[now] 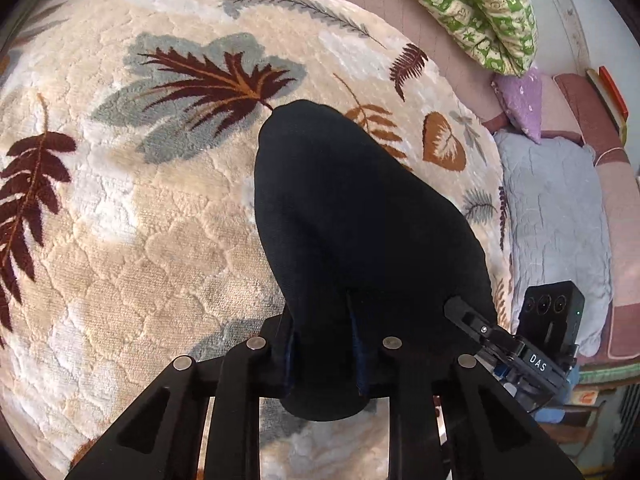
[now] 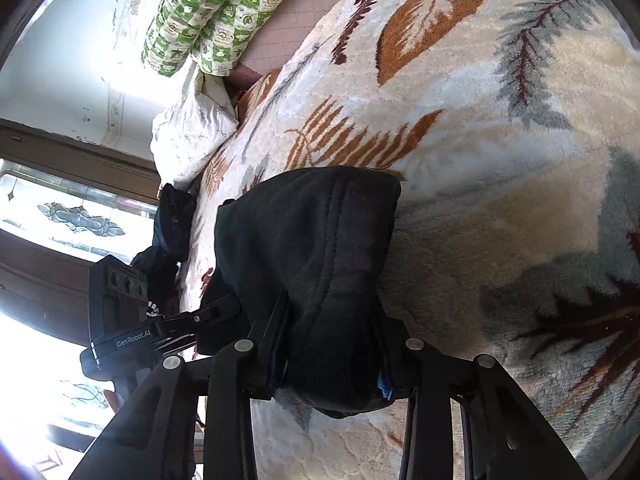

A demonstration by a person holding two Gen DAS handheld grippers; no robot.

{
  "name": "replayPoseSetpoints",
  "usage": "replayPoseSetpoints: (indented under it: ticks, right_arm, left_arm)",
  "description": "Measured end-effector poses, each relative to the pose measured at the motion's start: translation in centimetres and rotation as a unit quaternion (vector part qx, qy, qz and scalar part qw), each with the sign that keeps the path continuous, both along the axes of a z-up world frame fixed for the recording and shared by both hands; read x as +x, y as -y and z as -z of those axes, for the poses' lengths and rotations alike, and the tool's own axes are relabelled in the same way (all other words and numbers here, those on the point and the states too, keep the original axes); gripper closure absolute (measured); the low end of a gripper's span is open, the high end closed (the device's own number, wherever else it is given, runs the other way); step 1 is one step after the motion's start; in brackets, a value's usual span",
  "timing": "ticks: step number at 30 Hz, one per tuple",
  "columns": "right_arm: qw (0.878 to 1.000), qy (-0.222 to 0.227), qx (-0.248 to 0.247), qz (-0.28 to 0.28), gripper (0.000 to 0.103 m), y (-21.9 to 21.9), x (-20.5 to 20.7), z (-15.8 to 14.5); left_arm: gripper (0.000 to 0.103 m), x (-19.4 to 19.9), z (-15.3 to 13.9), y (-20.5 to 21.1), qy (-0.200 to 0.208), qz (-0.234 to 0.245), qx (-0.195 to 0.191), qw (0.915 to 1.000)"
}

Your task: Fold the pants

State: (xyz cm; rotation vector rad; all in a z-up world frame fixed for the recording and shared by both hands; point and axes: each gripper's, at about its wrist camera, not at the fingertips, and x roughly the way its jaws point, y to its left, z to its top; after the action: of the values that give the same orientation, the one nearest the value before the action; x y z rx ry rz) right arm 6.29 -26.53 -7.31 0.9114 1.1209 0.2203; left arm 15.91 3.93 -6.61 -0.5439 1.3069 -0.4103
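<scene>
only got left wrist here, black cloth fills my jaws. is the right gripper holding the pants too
Observer: Yes. In the right wrist view the right gripper has the black pants bunched between its jaws.
Operator: any seam showing there
Observer: A stitched seam runs down the fabric toward the jaws.
Operator: what's past your left edge
Observer: A white crumpled cloth lies at the edge of the leaf-print blanket, below the green patterned bedding.
</scene>
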Motion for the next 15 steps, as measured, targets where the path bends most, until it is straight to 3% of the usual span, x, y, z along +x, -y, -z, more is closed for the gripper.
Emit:
replayPoseSetpoints:
  ticks: [7,11,15]
  right_arm:
    - [0.999,0.022,0.014,-0.043,0.068,-4.6,0.9,-2.7]
    - [0.998,0.019,0.014,-0.063,0.067,-7.0,1.0,-2.4]
    - [0.996,0.004,-0.027,-0.080,0.062,-9.1,0.4,-0.8]
  left_arm:
    - [0.084,-2.7,-3.5,-3.6,0.029,-0.011,0.038,0.9988]
    - [0.083,-4.9,-3.3,-5.7,0.031,-0.015,0.072,0.9968]
    - [0.075,-5.9,-1.8,-6.0,0.028,-0.013,0.118,0.9925]
